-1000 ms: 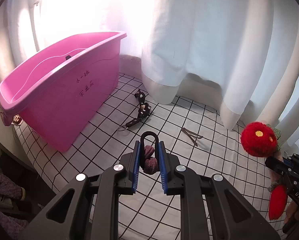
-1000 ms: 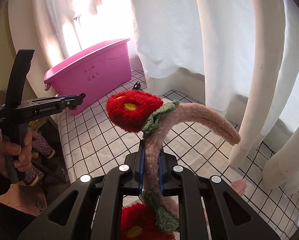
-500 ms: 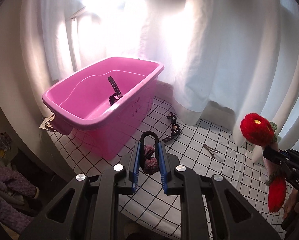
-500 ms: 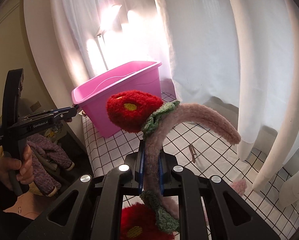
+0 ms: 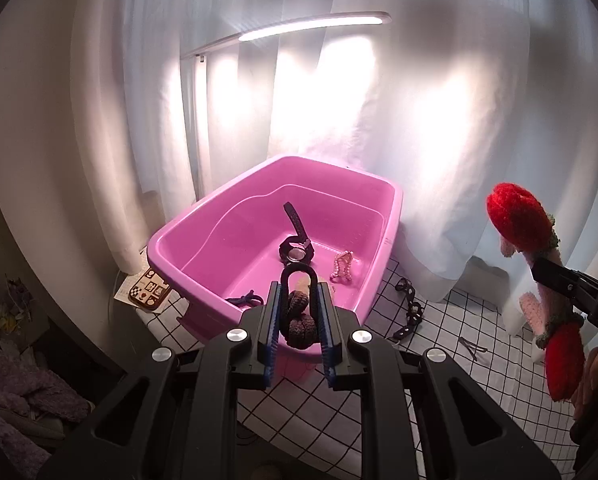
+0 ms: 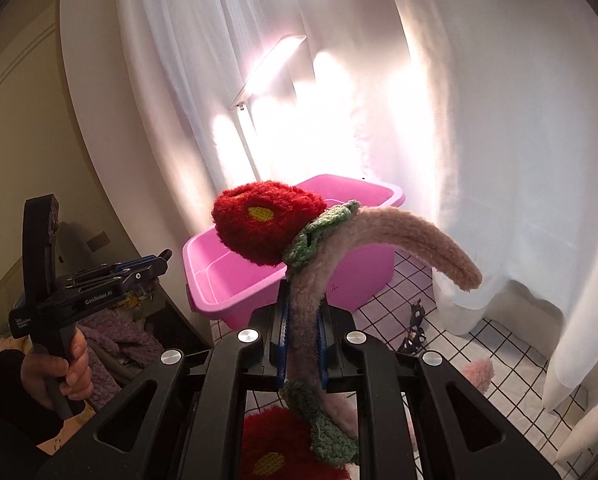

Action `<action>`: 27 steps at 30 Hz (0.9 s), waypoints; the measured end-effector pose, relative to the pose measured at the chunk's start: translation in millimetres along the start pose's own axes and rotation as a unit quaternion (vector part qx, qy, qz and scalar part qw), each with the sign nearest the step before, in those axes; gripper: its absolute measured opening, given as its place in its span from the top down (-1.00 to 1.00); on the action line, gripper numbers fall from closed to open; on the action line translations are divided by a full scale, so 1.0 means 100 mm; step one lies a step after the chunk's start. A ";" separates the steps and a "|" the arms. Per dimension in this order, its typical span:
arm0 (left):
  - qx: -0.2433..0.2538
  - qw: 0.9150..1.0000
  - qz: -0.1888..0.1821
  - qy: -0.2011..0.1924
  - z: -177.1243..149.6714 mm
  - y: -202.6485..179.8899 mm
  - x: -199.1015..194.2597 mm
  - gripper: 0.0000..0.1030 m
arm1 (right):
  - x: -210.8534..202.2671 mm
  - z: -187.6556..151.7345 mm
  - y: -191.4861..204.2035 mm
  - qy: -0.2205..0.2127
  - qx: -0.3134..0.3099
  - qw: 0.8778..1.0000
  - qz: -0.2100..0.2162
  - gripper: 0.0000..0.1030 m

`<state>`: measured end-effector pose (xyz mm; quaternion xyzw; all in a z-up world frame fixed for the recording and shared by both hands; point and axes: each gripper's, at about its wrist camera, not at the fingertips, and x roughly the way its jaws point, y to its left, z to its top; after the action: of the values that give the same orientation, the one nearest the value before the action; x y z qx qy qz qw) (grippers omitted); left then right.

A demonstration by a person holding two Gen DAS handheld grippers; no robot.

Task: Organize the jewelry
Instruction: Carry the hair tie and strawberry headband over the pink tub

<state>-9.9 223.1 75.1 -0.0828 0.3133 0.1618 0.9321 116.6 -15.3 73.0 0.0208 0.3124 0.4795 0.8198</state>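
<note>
Overhead, open room above bin rim point(image 5: 203, 216)

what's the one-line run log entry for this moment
left hand-held gripper: shut on brown hair tie | right hand-held gripper: shut on flower headband | pink bin: holds watch, pearl strand
</note>
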 end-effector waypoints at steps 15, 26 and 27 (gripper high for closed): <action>0.028 0.997 -0.062 0.023 0.83 0.77 1.02 0.65 | 1.19 0.91 0.37 -0.028 0.048 0.998 0.020 0.78; 0.060 0.994 -0.053 0.072 0.95 0.94 1.66 0.65 | 1.91 1.02 0.23 0.013 0.133 0.990 0.037 0.78; 0.062 0.994 -0.053 0.077 0.94 0.96 1.70 0.65 | 1.97 1.01 0.21 0.020 0.139 0.989 0.037 0.78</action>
<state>136.7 379.0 40.5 -0.0535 0.3888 0.0851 0.9158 221.4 180.3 64.1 0.1366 0.3914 0.4613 0.7844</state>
